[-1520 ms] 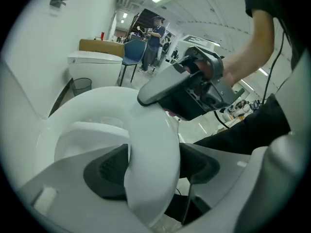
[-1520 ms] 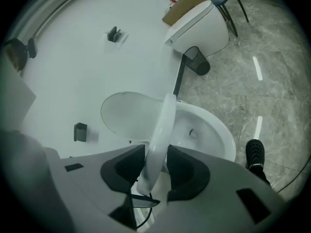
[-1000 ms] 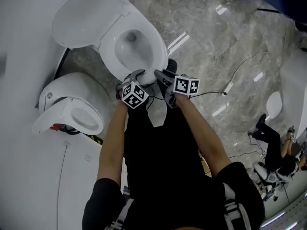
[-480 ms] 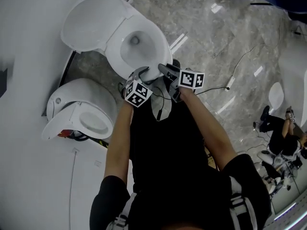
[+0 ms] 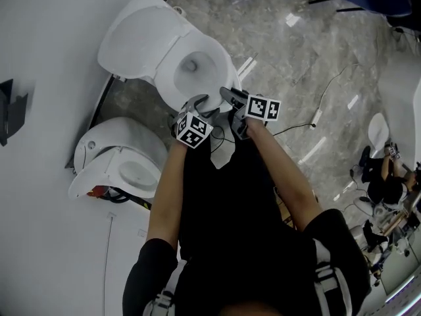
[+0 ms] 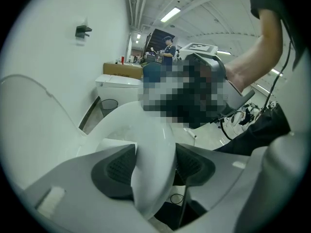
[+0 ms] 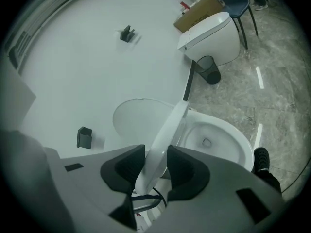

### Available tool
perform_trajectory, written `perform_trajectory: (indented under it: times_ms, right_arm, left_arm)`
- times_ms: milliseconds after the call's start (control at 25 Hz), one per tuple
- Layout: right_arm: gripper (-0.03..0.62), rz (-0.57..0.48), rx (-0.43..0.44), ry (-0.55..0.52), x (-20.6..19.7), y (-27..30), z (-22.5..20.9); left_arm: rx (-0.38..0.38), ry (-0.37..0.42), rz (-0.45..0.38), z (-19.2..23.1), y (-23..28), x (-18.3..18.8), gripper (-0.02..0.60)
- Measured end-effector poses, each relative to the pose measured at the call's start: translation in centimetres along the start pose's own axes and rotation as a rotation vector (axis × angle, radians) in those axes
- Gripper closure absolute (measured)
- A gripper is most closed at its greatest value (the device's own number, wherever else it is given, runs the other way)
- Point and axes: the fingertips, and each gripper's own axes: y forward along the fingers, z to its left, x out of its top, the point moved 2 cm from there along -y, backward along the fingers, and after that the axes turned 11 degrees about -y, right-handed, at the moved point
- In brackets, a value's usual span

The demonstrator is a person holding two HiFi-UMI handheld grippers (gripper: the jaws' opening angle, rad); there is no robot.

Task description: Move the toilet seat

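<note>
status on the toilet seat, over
Left claw just been closing, toilet seat between its jaws; right claw clamped on it. Seat tilted up off bowl. Lid up behind, nothing in the way.

Bright ceiling strips (image 6: 170,14) streak glare across the floor (image 5: 296,51); gripper views bulge with black corners, the near toilet seat (image 6: 153,178) soft.

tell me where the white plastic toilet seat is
The seat sits upper centre in the head view, half-raised over the white ceramic bowl, front edge pinched by the right gripper.
</note>
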Motion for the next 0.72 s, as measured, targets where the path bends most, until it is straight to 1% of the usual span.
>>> perform_trajectory:
  times_ms: [160,240,400,600,720]
  right_arm:
    - [0.449,-0.011,-0.036,-0.004,0.9,2.8,3.2]
    - [0.448,-0.019,-0.050,-0.009,1.6,3.1,4.3]
    - [0.457,-0.037,-0.077,-0.009,2.7,3.0,5.4]
    - [0.467,-0.095,-0.083,0.023,3.3,2.9,4.9]
    - [0.468,-0.128,-0.088,0.028,3.8,2.5,4.7]
  left_arm:
    - [-0.045,-0.052,-0.031,3.1,-3.0,0.1,0.342]
    - [-0.059,-0.055,-0.038,3.7,-4.1,0.7,0.345]
    - [-0.072,-0.028,-0.036,4.0,-5.1,1.6,0.354]
    - [-0.068,0.037,-0.018,4.1,-4.9,2.0,0.370]
    - [-0.071,0.060,-0.016,4.0,-4.8,2.7,0.375]
